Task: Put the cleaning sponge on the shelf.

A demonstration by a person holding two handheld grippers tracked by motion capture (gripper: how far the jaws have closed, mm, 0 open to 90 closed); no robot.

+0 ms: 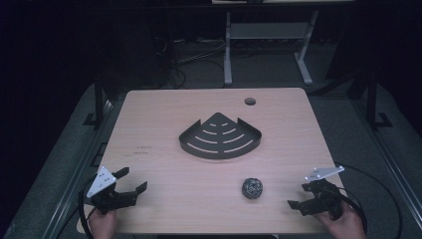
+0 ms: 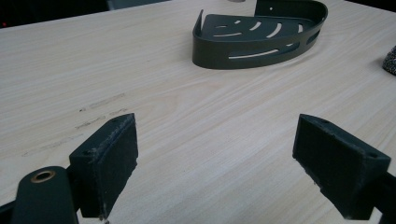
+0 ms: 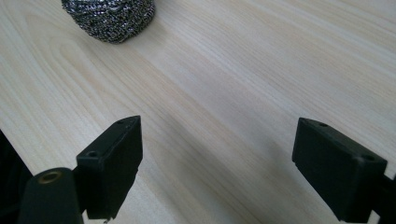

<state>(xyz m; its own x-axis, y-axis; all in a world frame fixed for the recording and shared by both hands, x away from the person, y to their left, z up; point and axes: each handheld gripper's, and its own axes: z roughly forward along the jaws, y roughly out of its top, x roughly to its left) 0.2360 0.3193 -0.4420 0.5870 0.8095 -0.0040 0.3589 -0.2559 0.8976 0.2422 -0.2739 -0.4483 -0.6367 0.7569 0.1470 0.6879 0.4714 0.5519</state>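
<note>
At the near left corner of the pale wood-grain worktop (image 1: 164,164) the left gripper (image 1: 132,182) rests low over the surface, its black jaws spread wide with nothing between them, and the person's left hand (image 1: 103,222) comes in from the bottom edge behind it. Its own view looks across bare wood toward the dark metal quarter-round corner shelf with curved slots (image 1: 220,137), which sits near the middle of the worktop with its curved rim facing the person, well apart from both grippers. To the right of centre and nearer the person lies the round ball of silvery steel-wool scourer (image 1: 252,188), alone on the wood, in front of the shelf but not touching it. Being a ball, it has no long axis, so the jaws can close on it from any side. The right gripper (image 1: 299,196), held by the right hand (image 1: 343,224) at the near right corner, is clearly the closer of the two; its jaws also stand wide open and empty, pointing leftward toward the scourer. In the right gripper view the scourer (image 3: 109,17) sits ahead of the jaws and off to their left side, so the likely next move is a short reach forward with a slight swing to that side.
</note>
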